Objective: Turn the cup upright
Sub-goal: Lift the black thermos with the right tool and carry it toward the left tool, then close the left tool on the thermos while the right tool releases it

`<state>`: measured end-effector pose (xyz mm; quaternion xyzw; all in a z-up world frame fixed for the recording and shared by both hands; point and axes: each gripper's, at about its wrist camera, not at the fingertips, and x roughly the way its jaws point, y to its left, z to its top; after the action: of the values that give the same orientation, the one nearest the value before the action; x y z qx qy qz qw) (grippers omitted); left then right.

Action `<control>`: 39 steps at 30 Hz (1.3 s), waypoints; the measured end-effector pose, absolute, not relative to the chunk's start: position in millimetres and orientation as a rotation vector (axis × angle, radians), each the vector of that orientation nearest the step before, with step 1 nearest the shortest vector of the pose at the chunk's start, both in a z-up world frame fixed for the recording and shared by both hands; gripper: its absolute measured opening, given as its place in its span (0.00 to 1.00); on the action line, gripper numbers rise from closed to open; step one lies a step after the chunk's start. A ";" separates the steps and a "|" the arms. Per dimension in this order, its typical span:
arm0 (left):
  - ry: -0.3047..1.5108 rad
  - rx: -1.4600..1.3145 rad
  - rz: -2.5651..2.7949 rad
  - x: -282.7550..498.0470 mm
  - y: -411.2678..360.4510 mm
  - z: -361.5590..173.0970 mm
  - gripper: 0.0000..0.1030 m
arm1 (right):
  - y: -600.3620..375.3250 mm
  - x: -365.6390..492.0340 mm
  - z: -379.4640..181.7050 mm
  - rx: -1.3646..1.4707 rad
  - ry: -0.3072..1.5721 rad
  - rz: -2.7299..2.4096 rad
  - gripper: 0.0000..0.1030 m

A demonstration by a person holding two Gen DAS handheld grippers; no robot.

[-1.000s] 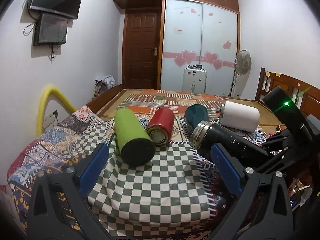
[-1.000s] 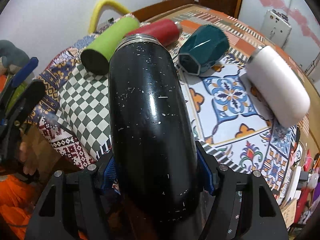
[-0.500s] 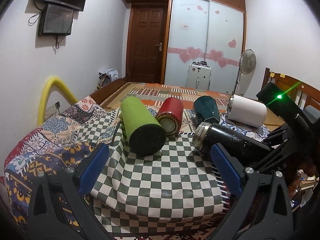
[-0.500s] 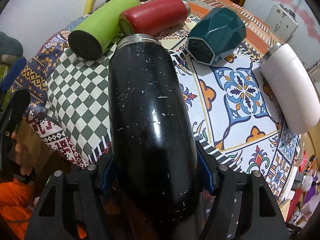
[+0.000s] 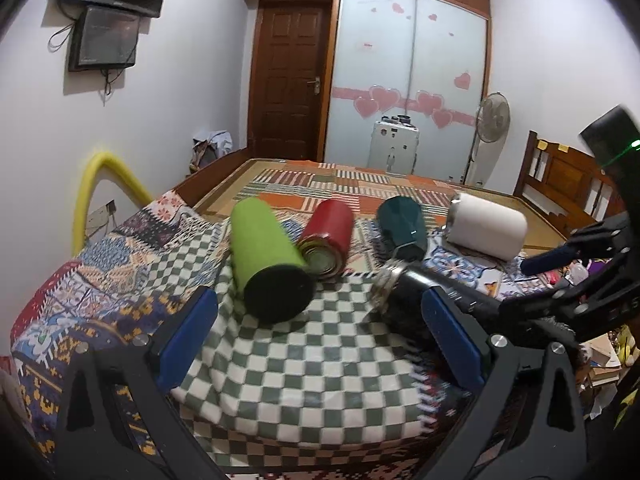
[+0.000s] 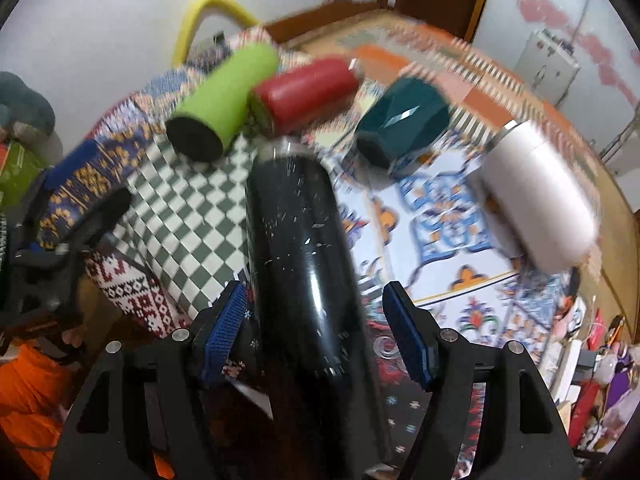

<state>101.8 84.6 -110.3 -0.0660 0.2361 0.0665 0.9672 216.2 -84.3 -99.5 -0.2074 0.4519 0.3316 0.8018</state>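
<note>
The bed (image 5: 360,188) carries patterned covers with a checked cloth (image 5: 300,360) over its near corner. Five cups lie on their sides across it. The black cup (image 6: 300,248) is nearest, at the bed's near edge where the checked cloth meets the tiled print. Its steel rim points toward the far side and its base points toward the right gripper (image 6: 316,308).

That gripper straddles the lower body with its jaws spread, and a gap shows on each side between pad and cup, so it is not clamping. The left gripper (image 5: 320,340) is spread wide over the checked cloth and holds nothing.

Behind lie a green cup (image 5: 264,256), a red cup (image 5: 330,232), a teal cup (image 5: 400,228) and a white cup (image 5: 484,232).

The black cup looks like a long, stiff, glossy metal flask. I judge it fairly heavy, slippery on its paint and free to roll on the soft bedding. A hold across the body near its middle, squeezed firmly, seems best. The bedding may let it topple once stood up.

The right view shows the pad gaps and the cup's scuffed length. It hides the base, so I cannot tell what the base rests on. The left view shows the rim from the side and the row of cups against the room, but its own right finger covers the black cup's body. Both views are blurred.
</note>
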 end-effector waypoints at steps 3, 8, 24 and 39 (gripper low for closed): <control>0.505 -0.131 0.096 112.8 69.5 -100.8 1.00 | -106.4 207.3 -77.2 -0.406 0.853 0.679 0.66; 0.642 -0.152 0.031 151.0 42.6 -96.1 1.00 | -141.8 192.4 -55.8 -0.348 0.682 0.617 0.72; 1.084 -0.265 0.033 243.0 9.7 -137.4 1.00 | -211.4 184.9 -69.0 -0.201 0.502 0.544 0.77; 1.088 -0.146 -0.085 250.9 -15.4 -144.1 0.77 | -225.8 189.3 -84.6 -0.155 0.511 0.559 0.77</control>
<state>250.9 -15.4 -144.1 -0.0692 0.5169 -0.0404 0.8523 189.3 -225.8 -84.6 -0.0757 0.2490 0.2724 0.9263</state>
